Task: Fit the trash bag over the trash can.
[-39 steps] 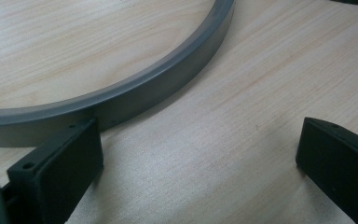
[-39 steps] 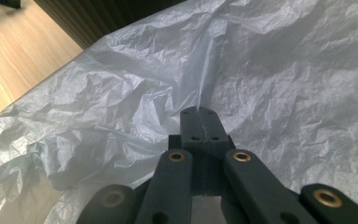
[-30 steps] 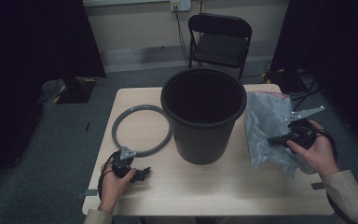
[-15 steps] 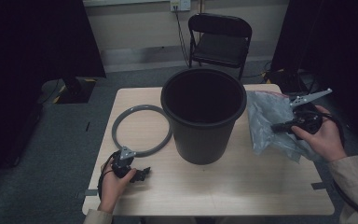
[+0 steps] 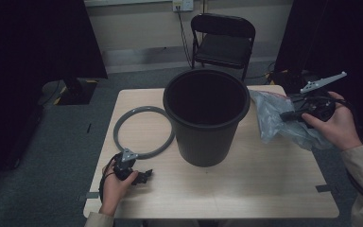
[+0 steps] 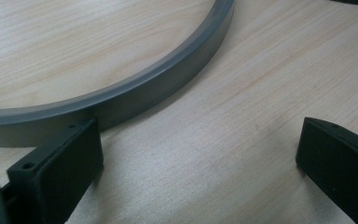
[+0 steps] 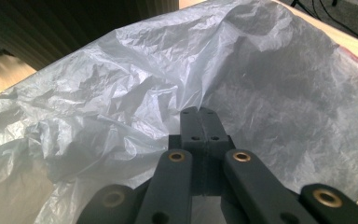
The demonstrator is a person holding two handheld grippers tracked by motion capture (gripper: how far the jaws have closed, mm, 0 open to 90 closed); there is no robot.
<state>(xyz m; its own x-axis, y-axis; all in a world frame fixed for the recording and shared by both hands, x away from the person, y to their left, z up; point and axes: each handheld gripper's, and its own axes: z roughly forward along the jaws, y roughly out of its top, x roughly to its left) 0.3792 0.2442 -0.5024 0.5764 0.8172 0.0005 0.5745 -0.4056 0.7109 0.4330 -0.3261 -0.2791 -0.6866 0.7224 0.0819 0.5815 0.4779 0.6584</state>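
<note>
Currently right gripper (image 5: pixel 287 115), jaws pinched on bag (image 7: pixel 121 102), is lifting it; keep the pinch firm, steering toward bucket (image 5: pixel 206 118). Left gripper (image 5: pixel 142 176) is idling, jaws wide, beside ring (image 6: pixel 135 88).

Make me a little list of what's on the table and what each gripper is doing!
table: light wood
bin: black, upright, in the middle
ring: grey hoop lying flat, left of the bin
bag: crinkly clear plastic, right of the bin
left gripper: jaws wide open, low over the table beside the ring
right gripper: jaws shut on the bag
</note>
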